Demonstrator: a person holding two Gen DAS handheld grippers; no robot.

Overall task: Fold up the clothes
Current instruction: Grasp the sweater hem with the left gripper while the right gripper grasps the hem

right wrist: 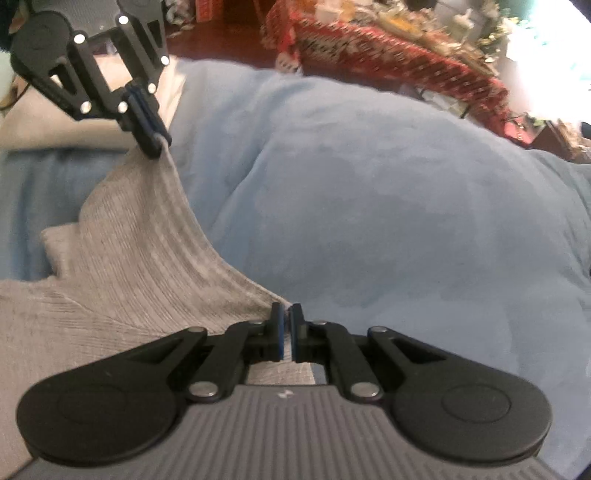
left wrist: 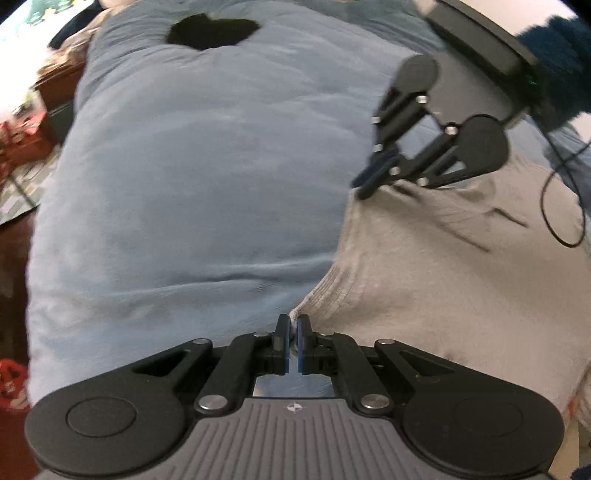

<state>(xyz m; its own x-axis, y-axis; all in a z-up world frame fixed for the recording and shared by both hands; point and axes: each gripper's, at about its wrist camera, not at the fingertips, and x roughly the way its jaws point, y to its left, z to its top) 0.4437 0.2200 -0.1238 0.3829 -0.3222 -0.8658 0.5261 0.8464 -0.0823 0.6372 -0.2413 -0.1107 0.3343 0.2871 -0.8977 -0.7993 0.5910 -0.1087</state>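
Note:
A grey ribbed knit garment (left wrist: 436,280) lies on a light blue blanket (left wrist: 192,177). My left gripper (left wrist: 294,325) is shut on one corner of its ribbed hem. My right gripper (right wrist: 287,314) is shut on the other corner of the same hem (right wrist: 155,236). The hem hangs taut between the two grippers, lifted a little off the blanket (right wrist: 369,206). The right gripper also shows in the left wrist view (left wrist: 364,188), and the left gripper shows in the right wrist view (right wrist: 157,149). The rest of the garment trails behind on the blanket.
A black patch (left wrist: 212,31) lies on the far part of the blanket. A thin black cable (left wrist: 561,206) loops over the garment at right. Red patterned clutter (right wrist: 388,48) and a dark floor lie beyond the blanket's edge.

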